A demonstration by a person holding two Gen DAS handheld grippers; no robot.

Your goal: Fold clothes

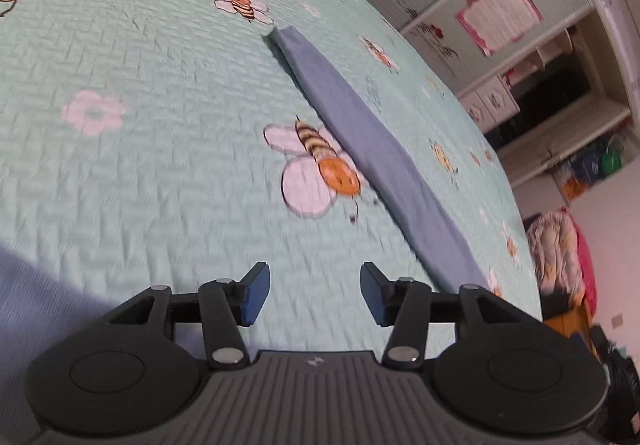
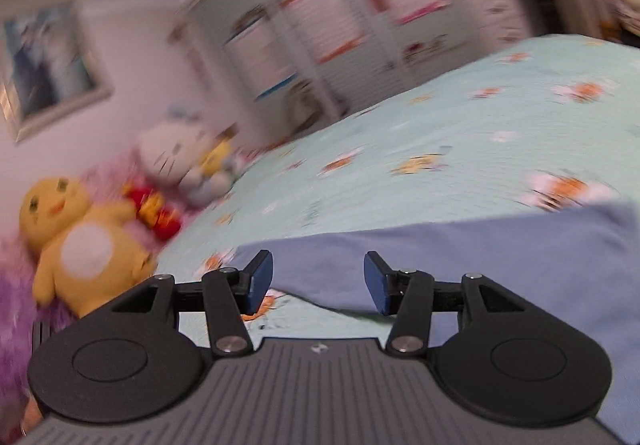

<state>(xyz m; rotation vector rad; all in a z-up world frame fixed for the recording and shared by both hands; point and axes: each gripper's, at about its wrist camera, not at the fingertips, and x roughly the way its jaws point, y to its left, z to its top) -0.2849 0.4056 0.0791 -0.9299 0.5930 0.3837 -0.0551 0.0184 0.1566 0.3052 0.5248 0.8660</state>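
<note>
The left hand-held gripper [image 1: 314, 293] hangs above the mint bee-print bedspread [image 1: 140, 93], its jaws apart and holding nothing. A small pale logo on its body is too small to read. Just beyond, to the right, a blue garment [image 1: 372, 149] lies as a long strip running far-left. The right hand-held gripper [image 2: 318, 281], jaws also apart, hovers at the garment's near edge. Far left sit a yellow plush toy [image 2: 80, 245] and a white plush cat [image 2: 176, 153]. Wall posters [image 1: 500, 13] carry unreadable text.

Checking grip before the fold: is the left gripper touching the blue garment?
Apart. In the left wrist view, the left gripper has open, empty jaws over bare bedspread; the blue garment lies off to the side.
</note>
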